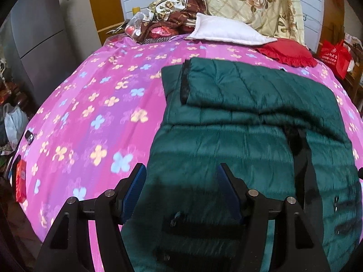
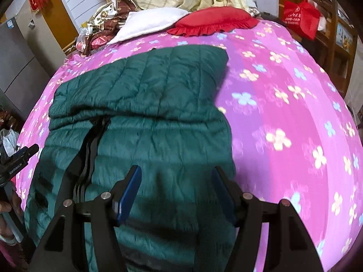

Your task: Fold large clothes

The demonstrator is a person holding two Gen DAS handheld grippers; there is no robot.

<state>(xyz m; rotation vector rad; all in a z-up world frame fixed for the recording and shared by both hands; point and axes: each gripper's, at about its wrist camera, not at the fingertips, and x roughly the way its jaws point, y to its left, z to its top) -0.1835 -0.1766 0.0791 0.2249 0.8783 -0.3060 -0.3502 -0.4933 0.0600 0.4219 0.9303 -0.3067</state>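
A dark green quilted jacket (image 1: 238,136) lies spread on the bed, its far part already turned over the body so that a doubled layer with a black-trimmed edge sits toward 12 o'clock. A black zipper line runs down the body at about 3 o'clock in the left view and at 9 o'clock in the right view.

The left claw (image 1: 180,176) stands wide open above the near left part of the jacket, with nothing between its blue pads (image 1: 136,188). The right claw (image 2: 175,176) is just as wide open over the near right part and also holds nothing.

Judging by this, one fold is done and the next is being set up. It likely calls for both claws to come down at the near hem, pinch the fabric at each side and carry it toward 12 o'clock.

Around the jacket spreads a pink flowered bedspread (image 1: 95,104). At 12 o'clock lie a white pillow (image 1: 226,31) and a red frilled cushion (image 1: 288,52), with floral bedding (image 1: 254,2) piled behind. A red bag (image 2: 299,15) stands at 1 o'clock in the right view.
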